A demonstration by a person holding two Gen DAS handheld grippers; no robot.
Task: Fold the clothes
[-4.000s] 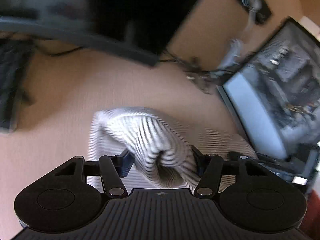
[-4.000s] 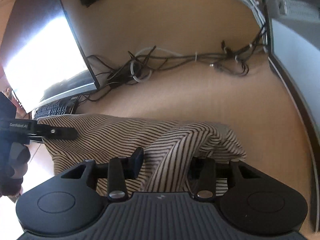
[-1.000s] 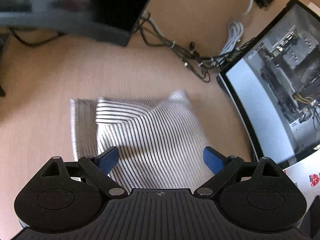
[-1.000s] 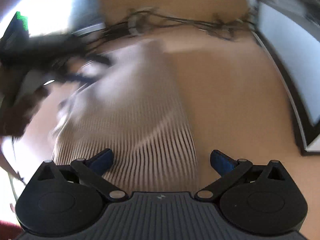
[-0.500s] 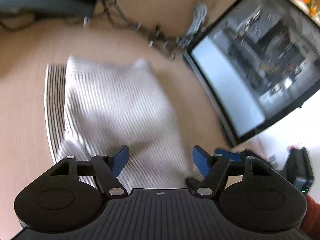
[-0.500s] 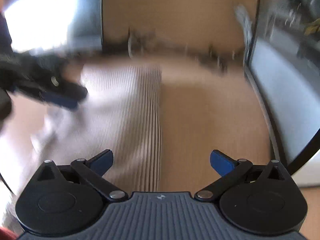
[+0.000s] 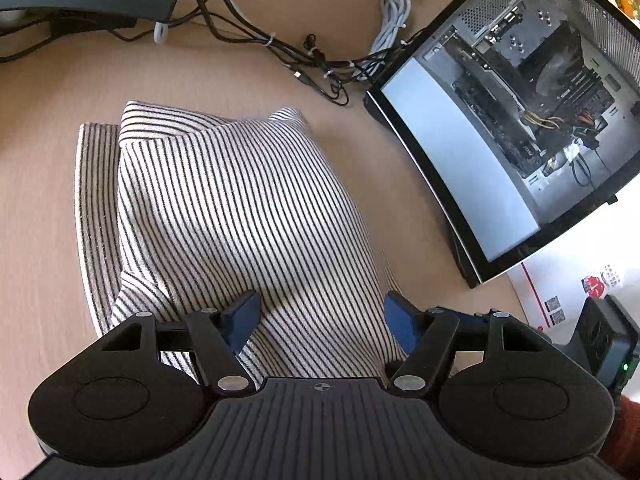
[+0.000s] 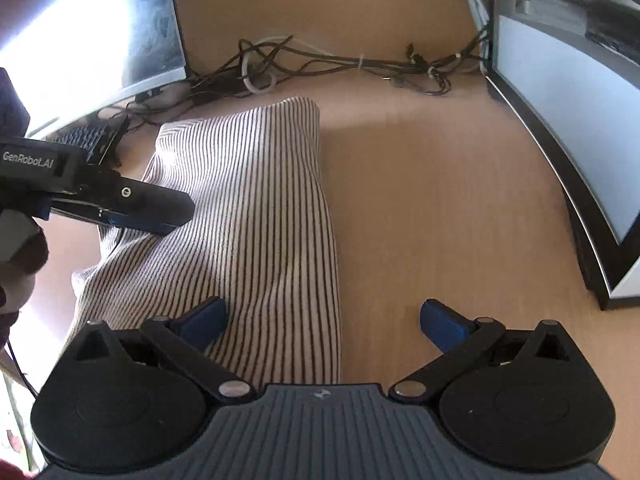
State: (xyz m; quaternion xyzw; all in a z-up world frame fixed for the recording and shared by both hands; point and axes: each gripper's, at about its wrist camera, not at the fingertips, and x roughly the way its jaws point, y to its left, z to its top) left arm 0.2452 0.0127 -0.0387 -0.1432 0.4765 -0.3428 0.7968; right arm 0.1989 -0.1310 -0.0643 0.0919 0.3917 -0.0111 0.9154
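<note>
Lengthwise, the folded striped garment (image 8: 256, 216) runs toward the cables; left gripper (image 7: 322, 320) and right gripper (image 8: 322, 320) gape, empty.

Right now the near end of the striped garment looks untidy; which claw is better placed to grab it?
Left claw: open, its fingers straddle the striped garment. The right claw, also open, hangs partly over bare table.
</note>
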